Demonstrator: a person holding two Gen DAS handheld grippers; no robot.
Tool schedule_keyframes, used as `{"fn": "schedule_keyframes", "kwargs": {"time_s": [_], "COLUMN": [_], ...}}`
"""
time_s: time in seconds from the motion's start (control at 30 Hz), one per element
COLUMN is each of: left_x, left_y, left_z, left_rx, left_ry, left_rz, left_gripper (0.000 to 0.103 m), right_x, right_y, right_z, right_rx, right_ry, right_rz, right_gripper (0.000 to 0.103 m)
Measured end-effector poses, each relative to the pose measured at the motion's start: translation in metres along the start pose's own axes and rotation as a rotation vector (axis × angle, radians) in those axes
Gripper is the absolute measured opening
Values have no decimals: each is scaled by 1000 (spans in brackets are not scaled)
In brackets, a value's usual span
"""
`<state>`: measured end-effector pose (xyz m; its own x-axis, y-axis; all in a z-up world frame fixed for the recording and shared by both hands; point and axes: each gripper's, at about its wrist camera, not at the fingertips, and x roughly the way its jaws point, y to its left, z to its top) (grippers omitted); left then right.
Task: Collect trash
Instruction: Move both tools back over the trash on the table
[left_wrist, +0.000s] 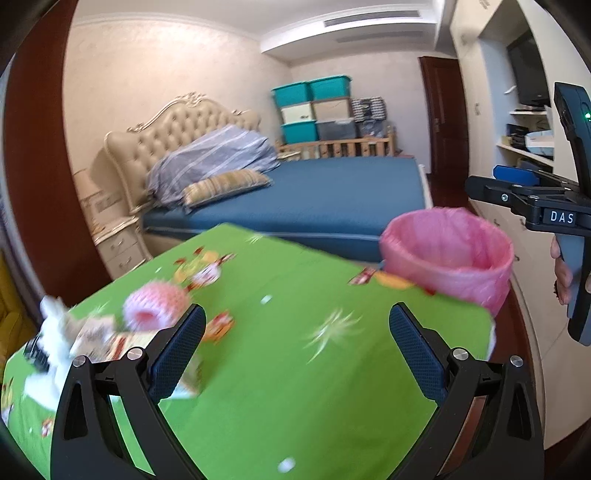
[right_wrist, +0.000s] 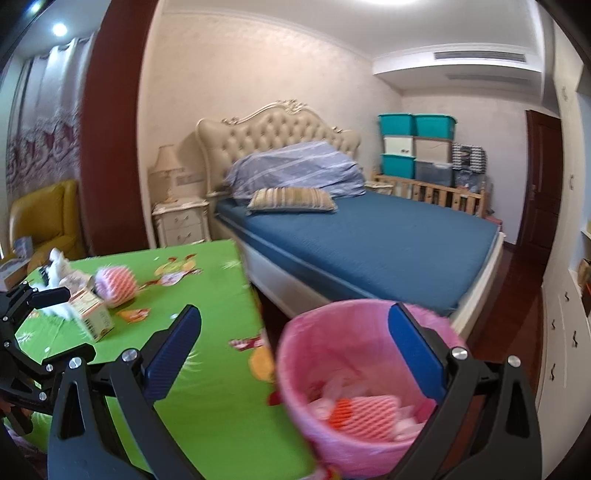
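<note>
You are holding both grippers wide with nothing between the jaws: the left gripper (left_wrist: 297, 350) over the near green desk (left_wrist: 280, 387), the right gripper (right_wrist: 295, 354) above the pink-lined bin (right_wrist: 354, 369) at the desk's right edge. A foam net wrap (right_wrist: 364, 411) is lying inside, so you are likely between drops. Next you are probably reaching left for the remaining trash: a pink foam net (left_wrist: 154, 307), a small carton (right_wrist: 90, 314) and white crumpled tissue (left_wrist: 55, 332). Motion blur is smearing these; farther off, the bed (right_wrist: 369, 236) is lying beyond.
</note>
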<state>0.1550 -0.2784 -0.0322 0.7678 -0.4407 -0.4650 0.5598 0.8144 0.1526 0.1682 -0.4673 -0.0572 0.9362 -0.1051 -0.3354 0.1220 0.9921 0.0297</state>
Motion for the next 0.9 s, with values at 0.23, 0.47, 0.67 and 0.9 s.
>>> {"fn": "schedule_keyframes", "kwargs": {"time_s": [0.23, 0.47, 0.67, 0.9], "left_x": [-29, -65, -85, -100], "left_y": [66, 142, 209, 245], "left_z": [-34, -63, -92, -119], "left_rx": [-114, -233, -379, -480], "left_ry": [45, 61, 94, 128], "left_rz": [107, 296, 452, 505], "left_gripper": [95, 95, 95, 95], "right_x": [30, 61, 92, 121], "right_y": [56, 123, 185, 242], "right_z": [-21, -31, -32, -29], "right_rx": [-21, -85, -179, -316], "right_ry": [96, 171, 234, 294], "right_rz": [88, 191, 261, 330], "right_gripper": [98, 98, 98, 98]}}
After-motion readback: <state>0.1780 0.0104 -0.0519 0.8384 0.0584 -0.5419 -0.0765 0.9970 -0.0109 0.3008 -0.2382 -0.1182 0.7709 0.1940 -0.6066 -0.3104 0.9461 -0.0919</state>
